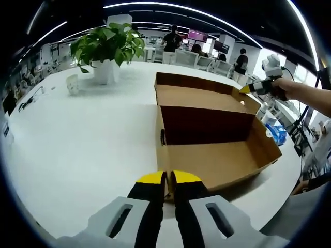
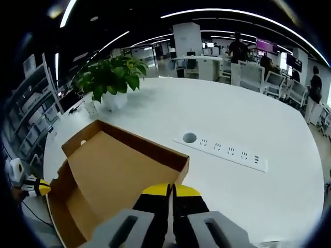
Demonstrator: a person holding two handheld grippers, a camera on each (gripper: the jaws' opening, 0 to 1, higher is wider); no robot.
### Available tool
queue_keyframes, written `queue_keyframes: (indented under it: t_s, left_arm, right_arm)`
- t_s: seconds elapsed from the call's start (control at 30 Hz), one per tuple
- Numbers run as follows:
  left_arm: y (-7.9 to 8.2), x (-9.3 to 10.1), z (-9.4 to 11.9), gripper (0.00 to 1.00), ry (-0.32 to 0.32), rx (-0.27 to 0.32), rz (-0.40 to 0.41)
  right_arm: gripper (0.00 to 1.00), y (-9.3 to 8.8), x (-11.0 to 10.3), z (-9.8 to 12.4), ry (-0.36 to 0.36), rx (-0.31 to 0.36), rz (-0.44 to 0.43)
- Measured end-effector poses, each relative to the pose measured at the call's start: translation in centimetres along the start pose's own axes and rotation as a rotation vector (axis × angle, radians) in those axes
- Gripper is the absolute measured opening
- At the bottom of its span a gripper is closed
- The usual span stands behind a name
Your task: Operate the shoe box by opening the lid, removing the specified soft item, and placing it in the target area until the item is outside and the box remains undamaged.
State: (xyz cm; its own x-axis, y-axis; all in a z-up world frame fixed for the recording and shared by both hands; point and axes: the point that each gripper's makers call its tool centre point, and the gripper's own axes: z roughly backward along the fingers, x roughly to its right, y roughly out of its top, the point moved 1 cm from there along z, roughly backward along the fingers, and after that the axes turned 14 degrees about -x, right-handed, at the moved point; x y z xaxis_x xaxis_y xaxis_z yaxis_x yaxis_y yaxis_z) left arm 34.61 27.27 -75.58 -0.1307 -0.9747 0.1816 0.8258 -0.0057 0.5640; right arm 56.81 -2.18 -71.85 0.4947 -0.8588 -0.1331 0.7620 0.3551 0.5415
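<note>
— Where's the shoe box (image 1: 212,129) sitting?
— On the white table (image 1: 93,134), lid (image 2: 119,170) folded back, near the potted plant (image 1: 107,49).
— And the grippers?
— The left gripper (image 1: 168,178) is pinching the box's near wall; the right gripper (image 2: 170,190) is pinching the lid's edge, jaws pressed together.

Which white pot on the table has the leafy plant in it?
The bigger white pot, with green leaves spilling out; the small white cup beside it has none.

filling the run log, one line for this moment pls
box: shoe box open | left gripper shut on near wall | right gripper shut on lid edge | soft item: unseen
</note>
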Motion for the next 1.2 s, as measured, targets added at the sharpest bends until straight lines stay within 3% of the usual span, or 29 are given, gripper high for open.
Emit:
queue_keyframes:
  t_s: [0.57, 1.2]
  left_arm:
    - [0.0, 0.1, 0.1, 0.03, -0.001, 0.004, 0.005]
    - [-0.1, 0.1, 0.2, 0.03, -0.011, 0.01, 0.016]
  right_arm:
    - [0.0, 0.7, -1.2, 3.1, 0.017, 0.098, 0.061]
    - [0.0, 0.2, -2.7, 6.4, 0.0, 0.189, 0.13]
